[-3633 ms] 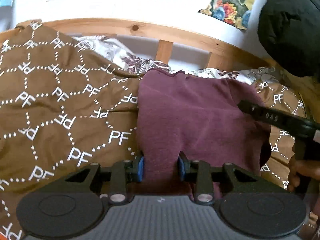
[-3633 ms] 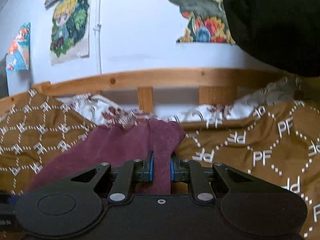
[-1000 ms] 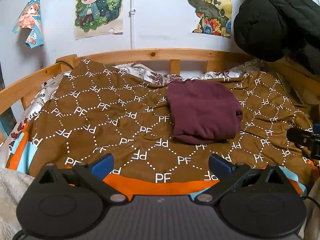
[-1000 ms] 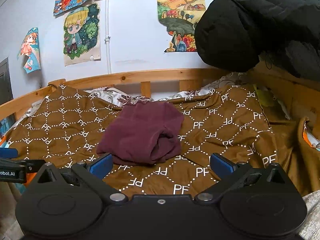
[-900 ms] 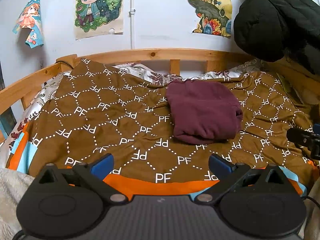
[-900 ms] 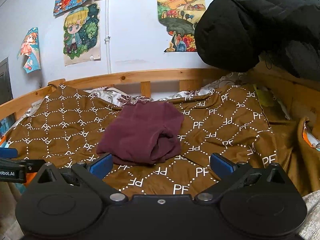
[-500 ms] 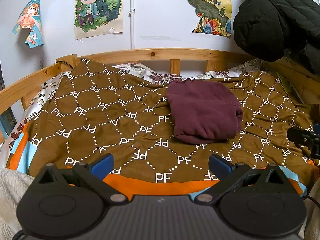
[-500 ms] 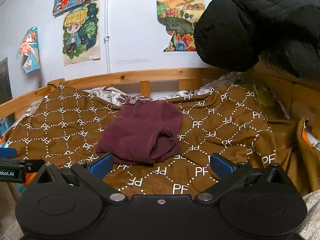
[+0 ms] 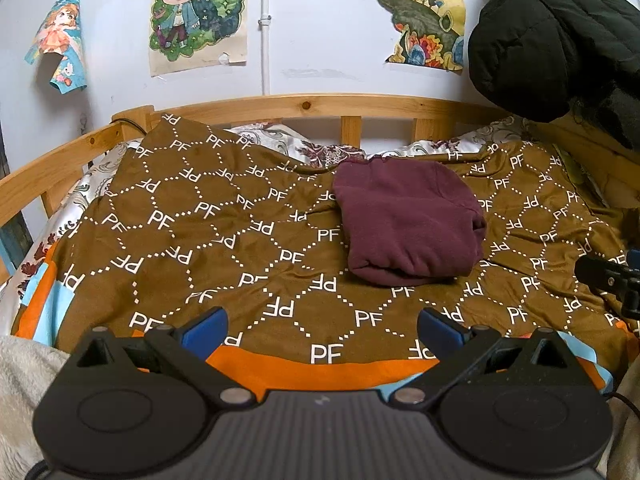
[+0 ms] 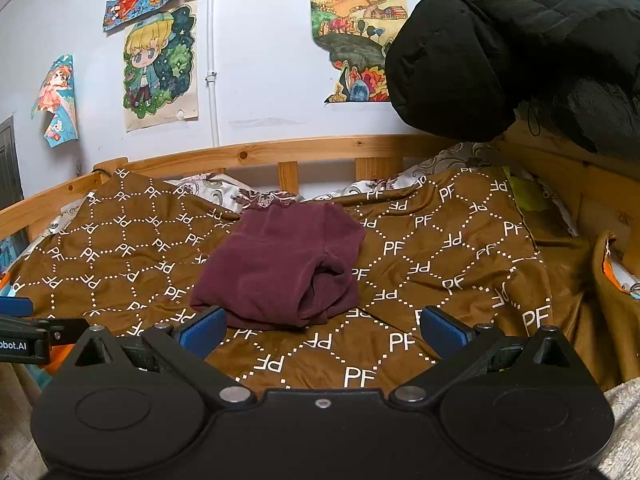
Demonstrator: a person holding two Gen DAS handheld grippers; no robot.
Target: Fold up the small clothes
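A maroon garment lies folded into a compact bundle on the brown patterned blanket, toward the far middle of the bed. The right wrist view shows the same garment with its folded layers facing the camera. My left gripper is open, well back from the garment, above the blanket's orange border, with nothing between its blue pads. My right gripper is open too, held back over the near blanket, its left pad just in front of the bundle's near edge. Each gripper's tip shows at the edge of the other's view.
A wooden bed rail runs along the back and left. A black padded jacket hangs at the upper right. Drawings are taped on the white wall. A pale fleece cover lies at the near left.
Both grippers held the garment 3.6 s ago; they have let go, opened wide and pulled back from the bed. Over the last second nothing moves.
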